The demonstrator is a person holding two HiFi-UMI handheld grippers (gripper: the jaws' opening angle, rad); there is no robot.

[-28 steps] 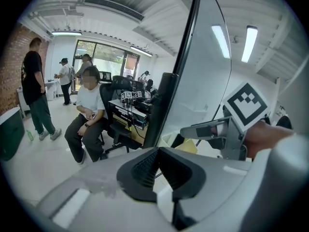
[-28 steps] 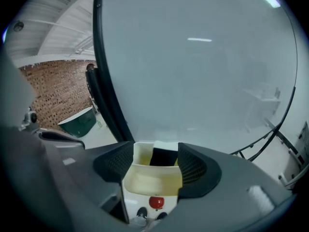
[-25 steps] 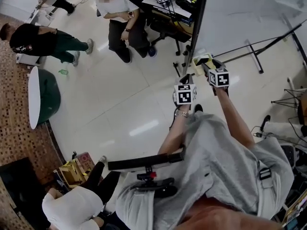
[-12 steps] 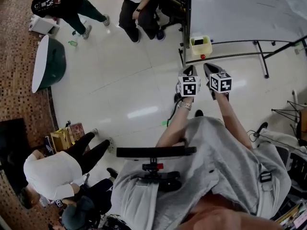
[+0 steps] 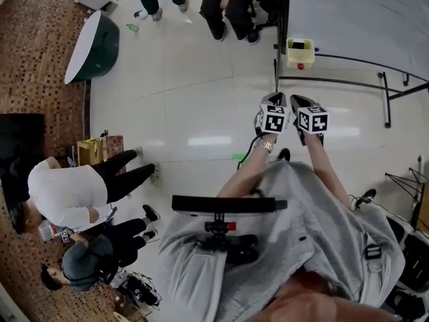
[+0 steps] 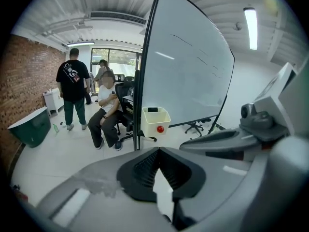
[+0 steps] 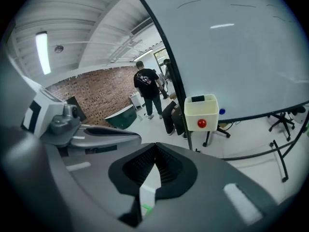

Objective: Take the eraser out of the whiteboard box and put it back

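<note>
A pale yellow whiteboard box (image 5: 300, 52) (image 6: 155, 122) (image 7: 202, 112) with a red knob on its front hangs at the whiteboard's lower corner. A dark eraser (image 6: 152, 109) (image 7: 198, 99) lies in its top. Both grippers are held side by side over the floor, well short of the box and pointing at it. My left gripper (image 5: 271, 102) (image 6: 157, 150) is shut with nothing in it. My right gripper (image 5: 299, 102) (image 7: 155, 147) is shut and empty too.
The whiteboard (image 5: 355, 12) stands on a black wheeled frame (image 5: 335, 81). A seated person (image 6: 107, 111) and a standing one (image 6: 73, 93) are just left of the board. A green-and-white round table (image 5: 90, 42) lies far left; more people (image 5: 74, 193) crouch at lower left.
Both grippers have drawn back from the box, which they were right at a second ago; it now lies farther off. The view has swung with them.
</note>
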